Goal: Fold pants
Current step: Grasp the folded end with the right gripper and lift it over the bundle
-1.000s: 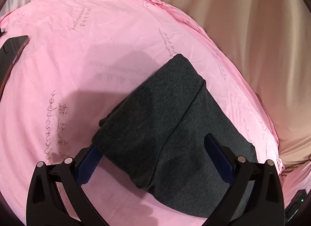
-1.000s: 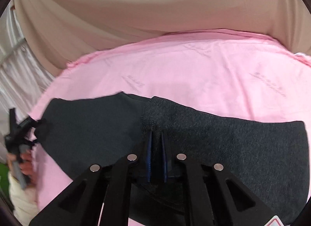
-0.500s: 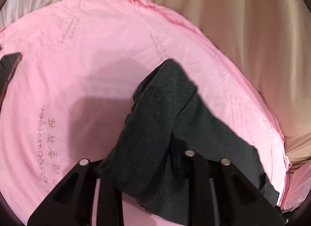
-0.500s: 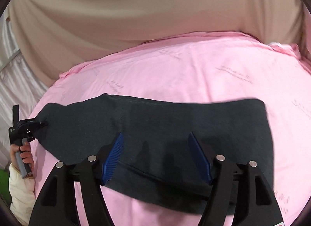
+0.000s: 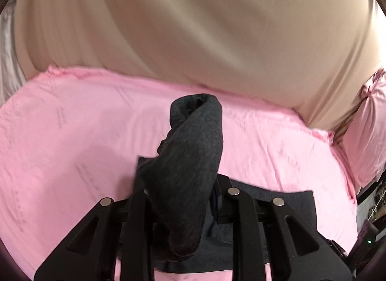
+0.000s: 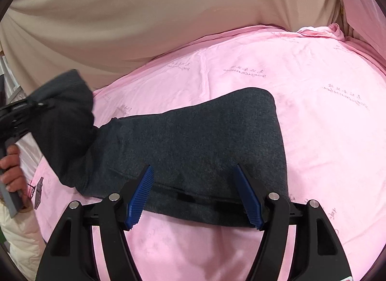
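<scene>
The dark grey pants [image 6: 193, 141] lie folded lengthwise on the pink sheet [image 6: 301, 83]. My left gripper [image 5: 183, 199] is shut on the pants' left end [image 5: 193, 155] and holds it lifted off the sheet; the cloth drapes over its fingers and hides the tips. That lifted end also shows in the right wrist view [image 6: 62, 107], with the left gripper [image 6: 17, 114] at the far left. My right gripper [image 6: 193, 196] is open and empty, its blue pads [image 6: 140, 196] just above the near edge of the pants.
A beige curtain [image 5: 193, 27] hangs behind the bed. The sheet's far edge runs along it. A pink pillow [image 5: 369, 131] stands at the right. A cream sleeve [image 6: 19, 237] and a hand are at the lower left of the right wrist view.
My left gripper closed on the pants' left end and lifted it up. My right gripper let go of the pants, opened and drew back toward the near edge.
</scene>
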Motion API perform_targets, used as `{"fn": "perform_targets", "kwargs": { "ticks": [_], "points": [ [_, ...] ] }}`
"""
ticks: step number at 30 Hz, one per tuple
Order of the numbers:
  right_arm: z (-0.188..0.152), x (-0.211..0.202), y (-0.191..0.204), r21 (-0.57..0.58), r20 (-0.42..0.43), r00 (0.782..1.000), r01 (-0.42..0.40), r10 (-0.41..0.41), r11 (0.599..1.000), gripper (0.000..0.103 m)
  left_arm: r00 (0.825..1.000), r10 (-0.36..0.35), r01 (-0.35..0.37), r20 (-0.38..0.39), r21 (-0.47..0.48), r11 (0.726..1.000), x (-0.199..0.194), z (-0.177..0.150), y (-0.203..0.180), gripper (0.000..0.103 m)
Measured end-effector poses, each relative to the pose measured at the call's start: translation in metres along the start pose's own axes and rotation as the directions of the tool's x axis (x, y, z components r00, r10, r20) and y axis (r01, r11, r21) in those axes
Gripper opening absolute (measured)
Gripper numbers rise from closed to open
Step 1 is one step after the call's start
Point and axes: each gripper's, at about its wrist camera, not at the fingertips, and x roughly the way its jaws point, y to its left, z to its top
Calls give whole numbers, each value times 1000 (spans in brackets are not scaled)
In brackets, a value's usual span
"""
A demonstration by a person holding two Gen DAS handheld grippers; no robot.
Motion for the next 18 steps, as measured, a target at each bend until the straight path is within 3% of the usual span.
{"fn": "perform_targets", "kwargs": {
  "ticks": [4,6,10,14,16,18],
  "points": [
    [-4,-6,-7,-4,-10,1000,-10,10,1000,68,991,14,-11,-136,23,1000,51,-25,-10,36],
    [-3,-7,-5,-22,-12,1000,-10,10,1000,68,993,-7,8,-114,12,1000,39,-35,-6,40],
    [4,7,18,-73,-36,996,-82,80,994,68,999,-8,7,-34,-20,1000,10,-37,12,61],
    [10,35,57,-157,-76,985,-168,158,973,65,1000,20,-20,-2,9,1000,-1,-34,14,61],
    [12,58,74,-167,-123,965,-249,231,954,57,1000,6,-6,-16,2,1000,1,-35,13,61],
    [9,93,83,-162,-199,955,-252,219,954,48,999,-40,40,-25,-10,999,-3,-36,13,61]
  ]
}}
